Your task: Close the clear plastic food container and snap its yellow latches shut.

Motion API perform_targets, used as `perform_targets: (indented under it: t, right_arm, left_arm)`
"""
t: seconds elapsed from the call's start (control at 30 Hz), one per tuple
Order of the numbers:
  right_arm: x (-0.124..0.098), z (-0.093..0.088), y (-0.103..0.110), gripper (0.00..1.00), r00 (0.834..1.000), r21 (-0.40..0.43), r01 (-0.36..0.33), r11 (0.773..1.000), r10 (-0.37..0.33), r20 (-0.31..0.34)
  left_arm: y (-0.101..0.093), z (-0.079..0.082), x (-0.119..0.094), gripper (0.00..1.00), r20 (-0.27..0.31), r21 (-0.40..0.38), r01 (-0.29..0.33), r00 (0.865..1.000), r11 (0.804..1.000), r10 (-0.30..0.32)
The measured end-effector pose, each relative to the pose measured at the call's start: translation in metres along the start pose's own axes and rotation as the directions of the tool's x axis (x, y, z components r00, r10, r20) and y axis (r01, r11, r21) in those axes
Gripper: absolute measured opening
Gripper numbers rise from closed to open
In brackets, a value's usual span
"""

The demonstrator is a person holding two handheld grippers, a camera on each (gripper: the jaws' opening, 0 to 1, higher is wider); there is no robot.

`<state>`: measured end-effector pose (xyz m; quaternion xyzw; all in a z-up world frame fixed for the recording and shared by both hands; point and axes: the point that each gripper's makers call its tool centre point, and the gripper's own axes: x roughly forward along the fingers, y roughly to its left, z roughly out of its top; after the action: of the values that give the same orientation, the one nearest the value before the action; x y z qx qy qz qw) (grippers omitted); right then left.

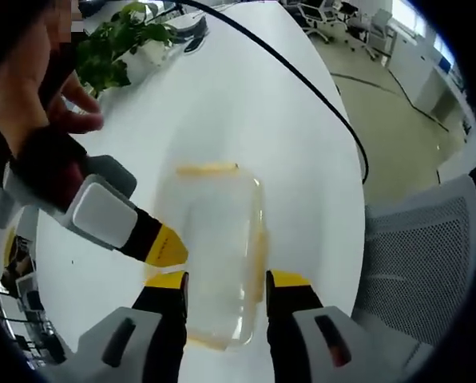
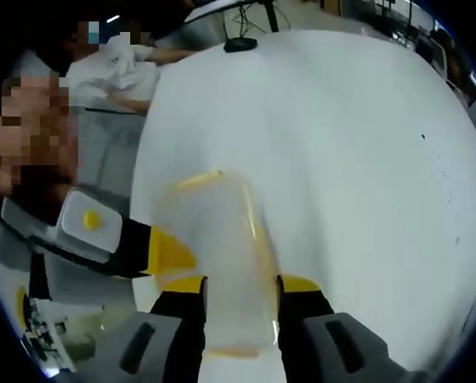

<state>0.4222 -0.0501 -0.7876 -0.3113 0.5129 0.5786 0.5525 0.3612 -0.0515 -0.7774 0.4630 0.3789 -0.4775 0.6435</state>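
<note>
We see our left gripper point(image 1: 226, 286) spread around the clear container point(image 1: 218, 255), right gripper point(image 2: 240, 289) spread around it too, on the white surface point(image 1: 246, 104)

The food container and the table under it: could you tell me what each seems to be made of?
The food container looks like clear, slightly cloudy plastic: the white surface shows through its walls, and its latches look like opaque yellow plastic. The table has a smooth white finish, probably laminate, though the look leaves that open.

Both views look steeply down, close, from opposite ends, sharing the container point(image 1: 218, 255) point(image 2: 222, 263) on the white table point(image 1: 246, 104) point(image 2: 342, 144).
</note>
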Motion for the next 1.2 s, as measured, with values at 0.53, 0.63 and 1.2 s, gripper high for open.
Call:
perform_targets:
  t: [0.53, 0.63, 1.2]
  right_arm:
    - [-0.010, -0.012, 0.006, 0.42, 0.998, -0.005, 0.043, 0.999, -0.043, 0.047]
    - [-0.010, -0.013, 0.010, 0.43, 0.998, -0.003, 0.047, 0.999, -0.046, 0.052]
    - [-0.008, -0.030, 0.021, 0.46, 0.991, 0.044, 0.127, 0.991, -0.129, 0.047]
  left_arm:
    - [0.014, -0.007, -0.007, 0.44, 0.024, -0.052, 0.020, 1.000, 0.998, -0.019]
    - [0.013, -0.008, -0.006, 0.44, 0.024, -0.042, 0.025, 0.999, 0.999, -0.024]
    - [0.020, -0.016, -0.008, 0.45, 0.040, -0.219, 0.059, 0.998, 0.974, -0.052]
